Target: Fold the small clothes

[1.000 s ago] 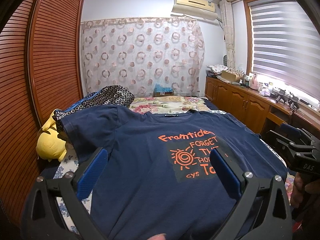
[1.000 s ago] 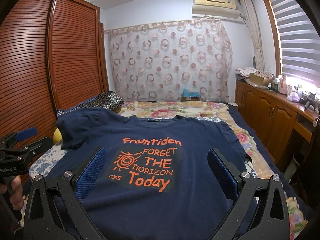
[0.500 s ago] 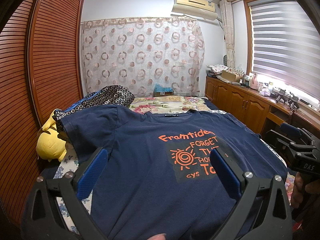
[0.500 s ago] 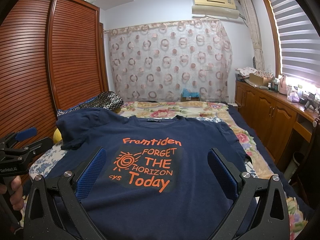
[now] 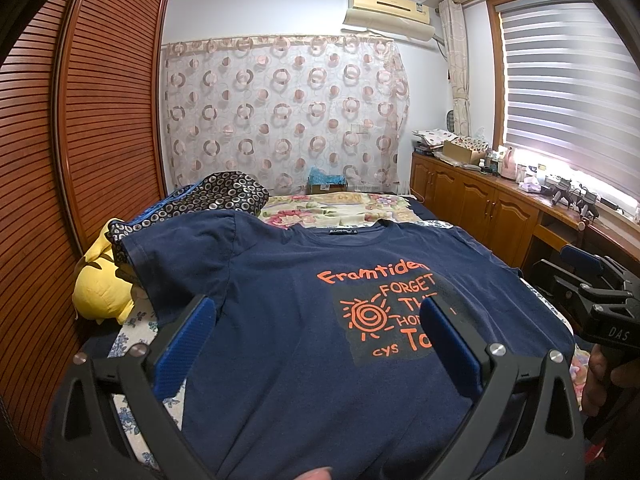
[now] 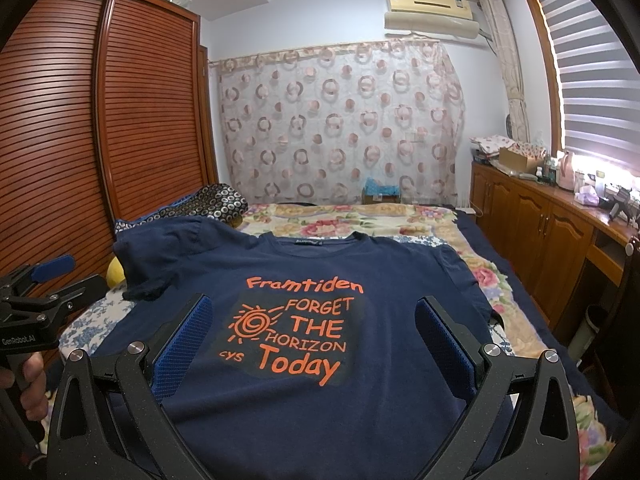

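A navy T-shirt (image 5: pixel 288 312) (image 6: pixel 380 280) with orange lettering lies spread face up on the bed, collar toward the far end. Its left sleeve is rumpled over a pillow. My left gripper (image 5: pixel 316 316) hovers open over the shirt's lower left half, nothing between its blue pads. My right gripper (image 6: pixel 312 316) is open too, above the shirt's lower middle, framing the print. Each gripper shows at the edge of the other's view: the right gripper (image 5: pixel 596 300), the left gripper (image 6: pixel 36 300).
A flowered bedspread (image 6: pixel 360 216) covers the bed beyond the shirt. A yellow plush toy (image 5: pixel 100 292) and a patterned dark pillow (image 5: pixel 216 196) lie at the left. A slatted wooden wardrobe (image 6: pixel 100 120) stands left; wooden cabinets (image 6: pixel 540 220) line the right wall.
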The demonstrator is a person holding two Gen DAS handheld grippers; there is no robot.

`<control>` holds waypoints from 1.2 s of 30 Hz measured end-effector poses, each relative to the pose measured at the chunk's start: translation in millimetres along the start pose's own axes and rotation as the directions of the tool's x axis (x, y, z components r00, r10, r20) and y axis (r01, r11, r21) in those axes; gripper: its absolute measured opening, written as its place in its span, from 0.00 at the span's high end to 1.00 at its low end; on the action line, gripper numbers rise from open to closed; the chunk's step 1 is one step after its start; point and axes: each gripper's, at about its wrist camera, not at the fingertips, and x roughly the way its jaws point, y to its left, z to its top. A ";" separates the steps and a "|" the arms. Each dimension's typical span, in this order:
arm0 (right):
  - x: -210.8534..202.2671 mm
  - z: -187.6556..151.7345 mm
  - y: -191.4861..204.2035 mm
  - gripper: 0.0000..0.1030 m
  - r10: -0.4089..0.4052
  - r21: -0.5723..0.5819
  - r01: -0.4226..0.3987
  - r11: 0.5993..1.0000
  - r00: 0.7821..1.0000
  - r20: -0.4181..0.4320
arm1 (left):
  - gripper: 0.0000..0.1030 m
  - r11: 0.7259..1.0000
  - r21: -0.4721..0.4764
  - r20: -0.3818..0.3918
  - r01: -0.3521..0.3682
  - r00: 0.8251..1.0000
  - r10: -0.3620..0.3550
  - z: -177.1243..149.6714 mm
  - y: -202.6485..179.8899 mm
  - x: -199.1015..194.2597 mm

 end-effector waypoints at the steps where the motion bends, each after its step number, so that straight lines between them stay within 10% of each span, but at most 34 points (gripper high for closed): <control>1: -0.3 0.6 -0.3 0.00 0.000 0.000 0.000 1.000 1.000 0.000 | 0.00 1.000 0.000 0.001 0.000 1.000 0.000 0.4 -0.7 -1.2; 19: 7.2 3.6 -2.2 0.00 0.007 -0.003 -0.008 1.000 1.000 -0.021 | 0.00 1.000 -0.011 -0.023 -0.012 1.000 0.012 1.8 7.7 3.2; 36: 78.3 -16.4 39.1 0.00 0.129 -0.078 -0.137 0.988 0.987 -0.096 | 0.00 0.988 -0.047 -0.129 -0.146 0.982 0.139 -13.7 120.8 75.6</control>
